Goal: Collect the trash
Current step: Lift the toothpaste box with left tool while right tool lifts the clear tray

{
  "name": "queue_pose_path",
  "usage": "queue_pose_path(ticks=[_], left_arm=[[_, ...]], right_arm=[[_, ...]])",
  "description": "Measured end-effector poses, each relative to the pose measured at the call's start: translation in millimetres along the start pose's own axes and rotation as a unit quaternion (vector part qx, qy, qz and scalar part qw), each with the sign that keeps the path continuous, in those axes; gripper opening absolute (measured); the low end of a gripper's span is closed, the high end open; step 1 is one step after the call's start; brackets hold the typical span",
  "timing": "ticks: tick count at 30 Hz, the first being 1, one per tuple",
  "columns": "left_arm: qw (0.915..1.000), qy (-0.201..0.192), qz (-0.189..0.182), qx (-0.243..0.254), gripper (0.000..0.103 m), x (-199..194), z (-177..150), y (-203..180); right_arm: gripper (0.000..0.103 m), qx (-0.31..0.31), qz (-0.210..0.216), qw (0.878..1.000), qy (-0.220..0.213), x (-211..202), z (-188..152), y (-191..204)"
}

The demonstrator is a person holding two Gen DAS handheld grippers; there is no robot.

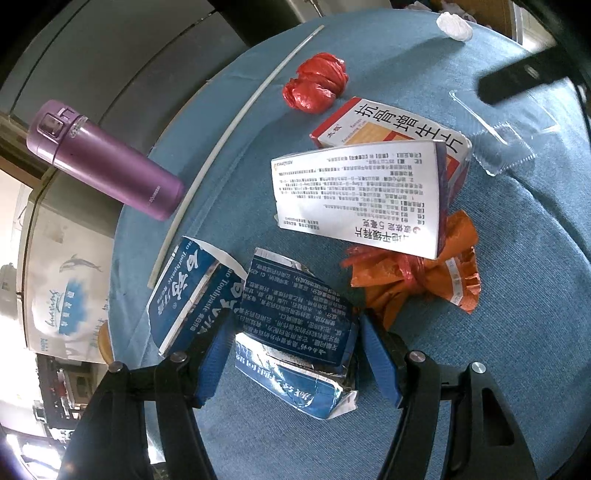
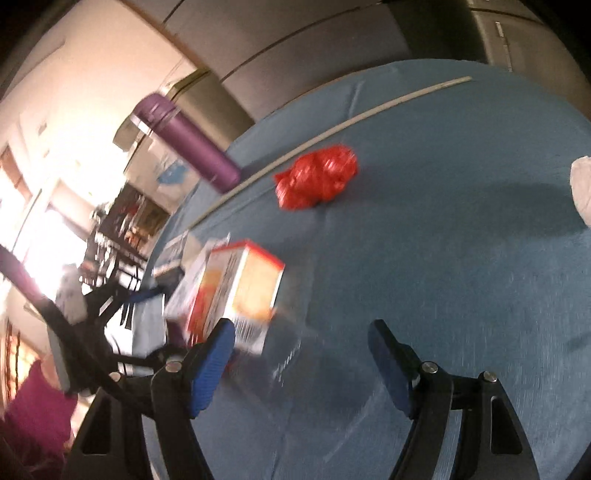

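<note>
My left gripper [image 1: 295,350] is open, its blue fingers on either side of a torn blue toothpaste box [image 1: 295,332] lying on the blue cloth. A white medicine box [image 1: 358,195] leans on a red and white box [image 1: 388,125], with a crumpled orange bag [image 1: 424,280] beside them and a red plastic wad [image 1: 317,83] farther off. My right gripper [image 2: 301,350] is open and empty over the cloth, with the red and white box [image 2: 236,291] by its left finger and the red wad [image 2: 317,177] ahead. The right view is blurred.
A purple flask [image 1: 103,158] stands at the table's left edge beside a long white rod [image 1: 229,133]. A clear plastic tray [image 1: 509,144] and a white crumpled wad [image 1: 454,24] lie at the far right. The table cloth [image 2: 461,277] ends at a drop on the left.
</note>
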State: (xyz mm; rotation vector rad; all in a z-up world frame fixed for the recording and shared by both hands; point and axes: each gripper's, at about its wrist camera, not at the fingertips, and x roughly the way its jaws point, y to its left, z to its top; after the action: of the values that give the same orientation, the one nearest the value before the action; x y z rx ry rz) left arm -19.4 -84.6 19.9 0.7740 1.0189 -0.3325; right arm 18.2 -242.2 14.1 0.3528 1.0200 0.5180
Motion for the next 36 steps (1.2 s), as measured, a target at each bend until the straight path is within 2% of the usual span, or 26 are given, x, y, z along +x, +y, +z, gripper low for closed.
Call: queue_pose_path(ticks=[3, 7, 11, 16, 18, 19, 21, 27, 30, 36], left_arm=[[0.9999, -0.002, -0.009, -0.005, 0.07, 0.5, -3.2, 3.5], [0.9978, -0.009, -0.053, -0.039, 0.07, -0.2, -13.8, 17.2], [0.9906, -0.026, -0.108, -0.081, 0.071, -6.2, -29.6, 38.3], [0.9823, -0.039, -0.15, -0.104, 0.07, -12.8, -45.5, 61.2], [0.9811, -0.044, -0.155, -0.108, 0.07, -13.5, -48.4, 66.7], [0.9806, -0.044, -0.157, -0.109, 0.07, -12.8, -48.6, 68.3], [0.9798, -0.041, -0.162, -0.11, 0.071, -9.8, -47.6, 70.5], [0.9838, -0.036, -0.149, -0.092, 0.071, 2.2, -40.5, 63.0], [0.9853, -0.018, -0.151, -0.078, 0.071, 15.1, -39.5, 57.3], [0.9811, -0.022, -0.164, -0.101, 0.069, 27.0, -46.8, 65.2]], right_arm=[[0.078, -0.024, -0.003, 1.0, 0.014, -4.7, -15.3, 10.1], [0.078, -0.072, -0.021, 0.997, 0.021, -7.0, -27.8, 25.1], [0.078, -0.089, -0.047, 0.994, 0.034, 3.9, -32.5, 30.4], [0.077, -0.106, -0.075, 0.991, 0.032, 12.7, -36.9, 31.4], [0.074, -0.123, -0.082, 0.989, 0.023, 12.5, -40.3, 33.6], [0.063, -0.127, -0.086, 0.988, 0.019, 12.9, -40.9, 34.2], [0.058, -0.128, -0.085, 0.988, 0.014, 11.5, -43.0, 33.2], [0.056, -0.103, -0.068, 0.992, 0.0, -4.1, -48.4, 20.0], [0.056, -0.085, -0.059, 0.995, -0.008, -12.7, -53.8, 11.7], [0.055, -0.038, -0.029, 0.999, -0.019, -32.7, -64.4, 0.0]])
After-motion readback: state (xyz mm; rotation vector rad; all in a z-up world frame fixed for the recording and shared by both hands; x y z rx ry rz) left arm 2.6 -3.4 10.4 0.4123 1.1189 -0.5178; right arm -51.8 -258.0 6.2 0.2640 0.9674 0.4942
